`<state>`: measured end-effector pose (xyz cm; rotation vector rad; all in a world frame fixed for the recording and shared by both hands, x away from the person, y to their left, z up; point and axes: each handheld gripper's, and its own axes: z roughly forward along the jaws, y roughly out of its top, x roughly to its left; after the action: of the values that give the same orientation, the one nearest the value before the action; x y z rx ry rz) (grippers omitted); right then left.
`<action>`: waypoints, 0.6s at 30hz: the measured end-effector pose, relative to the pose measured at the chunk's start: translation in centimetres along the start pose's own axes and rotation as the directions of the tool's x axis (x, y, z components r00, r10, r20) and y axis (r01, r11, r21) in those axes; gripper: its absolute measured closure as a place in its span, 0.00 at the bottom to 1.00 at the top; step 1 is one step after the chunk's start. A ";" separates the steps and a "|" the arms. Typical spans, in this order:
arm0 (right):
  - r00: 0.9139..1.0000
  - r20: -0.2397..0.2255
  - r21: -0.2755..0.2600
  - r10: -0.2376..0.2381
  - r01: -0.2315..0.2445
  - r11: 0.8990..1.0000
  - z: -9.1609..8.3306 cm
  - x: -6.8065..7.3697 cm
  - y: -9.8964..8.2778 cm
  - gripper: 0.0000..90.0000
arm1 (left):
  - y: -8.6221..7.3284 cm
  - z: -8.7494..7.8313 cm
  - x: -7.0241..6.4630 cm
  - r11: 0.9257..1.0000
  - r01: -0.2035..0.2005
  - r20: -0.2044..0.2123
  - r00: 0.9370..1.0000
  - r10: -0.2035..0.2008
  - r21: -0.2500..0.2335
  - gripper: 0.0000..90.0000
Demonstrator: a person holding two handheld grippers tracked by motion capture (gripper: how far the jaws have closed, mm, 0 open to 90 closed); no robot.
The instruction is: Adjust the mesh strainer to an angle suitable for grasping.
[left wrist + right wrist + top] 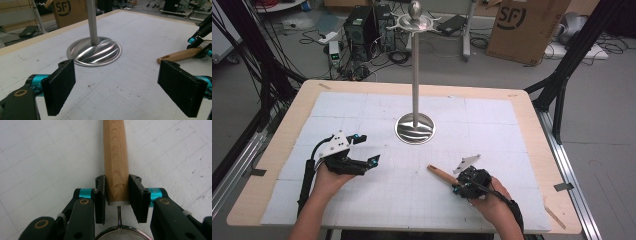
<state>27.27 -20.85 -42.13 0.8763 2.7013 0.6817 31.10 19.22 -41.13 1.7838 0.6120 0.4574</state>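
A strainer's wooden handle lies low over the mat at the front right, with my right gripper shut on it. In the right gripper view the handle runs straight out between the pads, and the wire mesh bowl sits just behind the jaws. My left gripper is held at the front left, open, nothing between its pads. A metal stand with a round base and a tall pole rises mid-table; from the left gripper view its base lies ahead and the handle to the right.
A white gridded mat covers the wooden table. The stand's top carries hooks. Beyond the table are a cardboard box, a computer tower and floor cables. Black frame struts flank both sides.
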 end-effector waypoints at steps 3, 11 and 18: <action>1.000 -0.017 -0.019 -0.009 0.009 1.000 -0.1 -0.2 -0.2 0.76 | 0.0 -0.1 0.1 1.000 0.000 -0.008 1.000 0.000 -0.002 0.17; 1.000 -0.005 -0.050 -0.020 0.020 0.999 -0.5 -0.3 -0.2 0.78 | -0.1 -0.2 0.3 1.000 0.000 -0.017 1.000 0.000 0.003 0.17; 0.998 -0.056 -0.032 0.010 -0.012 0.999 -0.3 -0.5 -0.2 0.76 | 0.0 -0.3 0.2 1.000 -0.001 -0.016 1.000 0.001 0.001 0.17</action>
<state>27.43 -21.42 -41.94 0.8780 2.7282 0.7609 31.12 19.57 -41.06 1.7832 0.6231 0.4722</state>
